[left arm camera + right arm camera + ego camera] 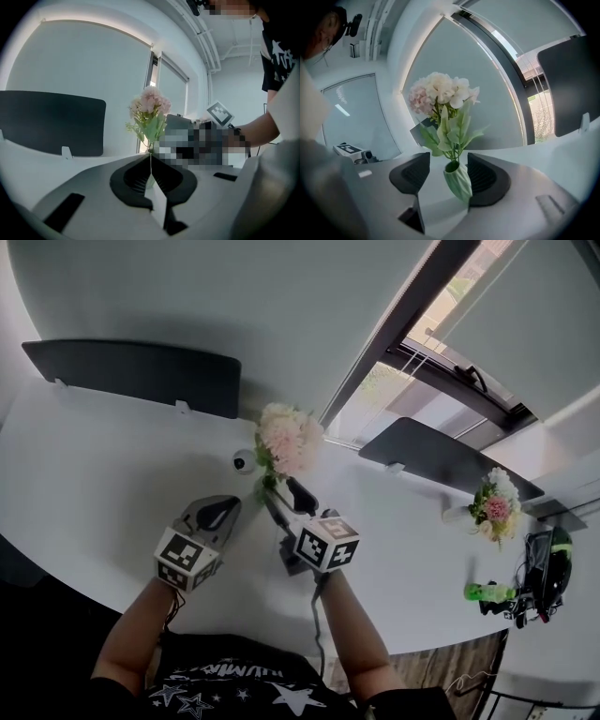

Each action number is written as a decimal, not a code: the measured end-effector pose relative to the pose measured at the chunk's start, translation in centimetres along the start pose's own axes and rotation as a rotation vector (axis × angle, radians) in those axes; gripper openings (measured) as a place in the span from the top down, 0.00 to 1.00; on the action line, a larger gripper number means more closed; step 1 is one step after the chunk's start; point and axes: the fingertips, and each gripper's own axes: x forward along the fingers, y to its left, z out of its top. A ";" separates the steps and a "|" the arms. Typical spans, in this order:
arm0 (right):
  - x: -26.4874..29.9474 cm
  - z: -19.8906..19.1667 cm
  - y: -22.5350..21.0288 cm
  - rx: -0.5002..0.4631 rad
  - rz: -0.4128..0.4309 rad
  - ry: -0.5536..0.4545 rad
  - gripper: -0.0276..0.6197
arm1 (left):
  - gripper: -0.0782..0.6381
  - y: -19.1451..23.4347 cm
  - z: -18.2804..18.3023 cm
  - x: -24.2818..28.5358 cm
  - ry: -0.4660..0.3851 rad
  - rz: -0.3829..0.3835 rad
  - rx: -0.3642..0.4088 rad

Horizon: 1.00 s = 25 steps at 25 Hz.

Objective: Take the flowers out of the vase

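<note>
Shut tight on nothing at the left gripper (151,157). Spread wide at the right gripper (446,174) — either side of the ribbed pale-green vase (458,183), not clamped. Upright on the white table (94,474), still holding pink-and-cream flowers (440,91) — leaves green.

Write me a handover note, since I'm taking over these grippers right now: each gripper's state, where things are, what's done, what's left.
Left gripper: shut, empty, pointing toward the flowers.
Right gripper: open, with the green ribbed vase between its jaws, not clamped.
Flowers: a pink and white bunch with its stems in the vase, which stands upright on the white table.
Done: nothing yet; the flowers are not out.
Left: probably close the right gripper on the vase to steady it, then open the left one, grip the stems and lift the bunch out.
</note>
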 end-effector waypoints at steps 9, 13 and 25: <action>3.0 -0.8 -1.0 -0.046 0.006 0.053 0.61 | 0.87 1.2 -1.4 2.5 0.011 -0.020 0.004; 3.2 -0.5 -0.6 -0.102 0.035 0.037 0.61 | 0.76 1.2 -1.9 3.5 0.000 -0.050 0.044; 3.6 -0.6 -0.6 -0.171 0.063 0.017 0.71 | 0.52 -0.5 -3.8 7.1 -0.015 -0.146 0.140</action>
